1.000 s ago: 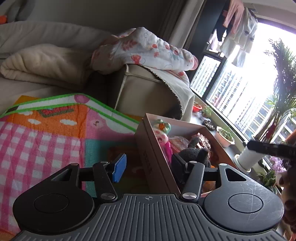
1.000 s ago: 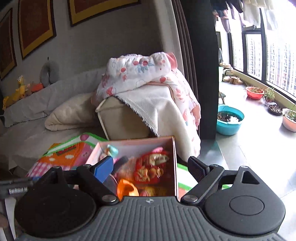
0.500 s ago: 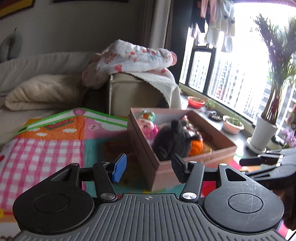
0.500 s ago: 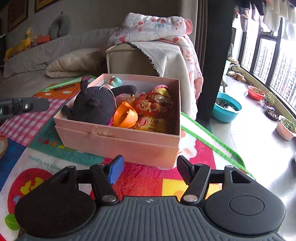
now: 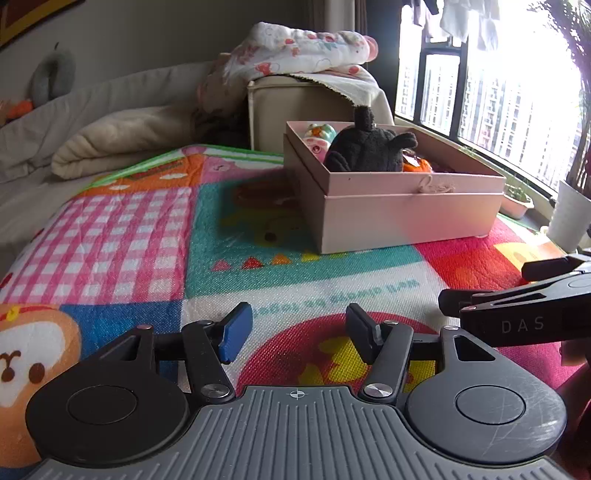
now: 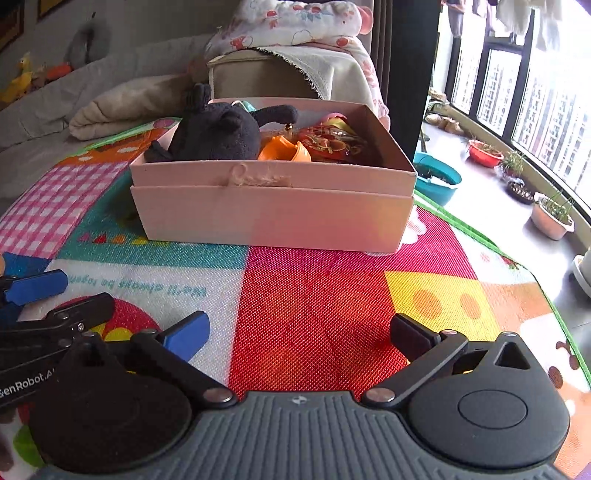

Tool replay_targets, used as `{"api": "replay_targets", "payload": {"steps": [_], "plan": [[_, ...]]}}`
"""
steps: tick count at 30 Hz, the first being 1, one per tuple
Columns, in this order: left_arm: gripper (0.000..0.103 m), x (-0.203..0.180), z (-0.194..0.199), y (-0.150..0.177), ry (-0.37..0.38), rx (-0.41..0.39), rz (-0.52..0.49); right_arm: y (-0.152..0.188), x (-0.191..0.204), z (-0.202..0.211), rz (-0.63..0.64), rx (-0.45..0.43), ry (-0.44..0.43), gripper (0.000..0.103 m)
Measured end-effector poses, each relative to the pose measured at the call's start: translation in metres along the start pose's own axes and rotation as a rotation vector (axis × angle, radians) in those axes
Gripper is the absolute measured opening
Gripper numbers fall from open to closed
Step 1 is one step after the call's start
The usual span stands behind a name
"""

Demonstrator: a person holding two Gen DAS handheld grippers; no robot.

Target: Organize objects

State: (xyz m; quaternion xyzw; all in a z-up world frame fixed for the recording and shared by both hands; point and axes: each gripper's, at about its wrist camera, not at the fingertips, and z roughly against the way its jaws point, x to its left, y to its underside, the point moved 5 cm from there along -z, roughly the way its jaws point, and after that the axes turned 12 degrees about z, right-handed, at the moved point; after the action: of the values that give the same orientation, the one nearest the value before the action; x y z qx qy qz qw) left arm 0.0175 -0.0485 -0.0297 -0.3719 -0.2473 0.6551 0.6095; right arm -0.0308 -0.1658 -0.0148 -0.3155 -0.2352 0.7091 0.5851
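Observation:
A pink cardboard box (image 6: 273, 218) (image 5: 406, 214) stands on the colourful play mat (image 6: 325, 295) (image 5: 147, 236). Inside it lie a black plush toy (image 6: 218, 133) (image 5: 365, 147), an orange cup (image 6: 284, 151), a red snack packet (image 6: 332, 142) and a small pastel figure (image 5: 319, 136). My left gripper (image 5: 299, 332) hovers low over the mat in front of the box, its jaws opening with nothing between them. My right gripper (image 6: 299, 334) is beside it on the right, jaws opening wide over bare mat, empty. Each gripper shows at the edge of the other's view.
Behind the box stands a beige ottoman (image 6: 258, 77) draped with a floral blanket (image 6: 306, 22). A folded cream blanket (image 5: 122, 144) lies on the grey sofa at the left. Potted plants (image 6: 550, 218) and a teal basin (image 6: 439, 177) line the window floor on the right.
Both grippers have dropped and pulled back from the box to low over the mat. The black plush now lies in the box. The right jaws narrowed, then spread wide; the left widened slightly.

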Motion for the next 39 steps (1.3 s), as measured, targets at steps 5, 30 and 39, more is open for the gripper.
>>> {"api": "replay_targets", "payload": {"steps": [5, 30, 39], "plan": [[0.063, 0.0004, 0.0, 0.0, -0.006, -0.002, -0.005, 0.0074, -0.0017, 0.0017, -0.023, -0.061, 0.007, 0.103], [0.064, -0.0031, -0.0027, -0.0012, -0.009, -0.002, -0.008, 0.0094, -0.0029, 0.0026, -0.033, -0.085, -0.001, 0.103], [0.065, -0.0024, -0.0028, -0.0016, -0.005, -0.002, -0.002, 0.0092, -0.0025, 0.0021, -0.033, -0.085, -0.001, 0.103]]}}
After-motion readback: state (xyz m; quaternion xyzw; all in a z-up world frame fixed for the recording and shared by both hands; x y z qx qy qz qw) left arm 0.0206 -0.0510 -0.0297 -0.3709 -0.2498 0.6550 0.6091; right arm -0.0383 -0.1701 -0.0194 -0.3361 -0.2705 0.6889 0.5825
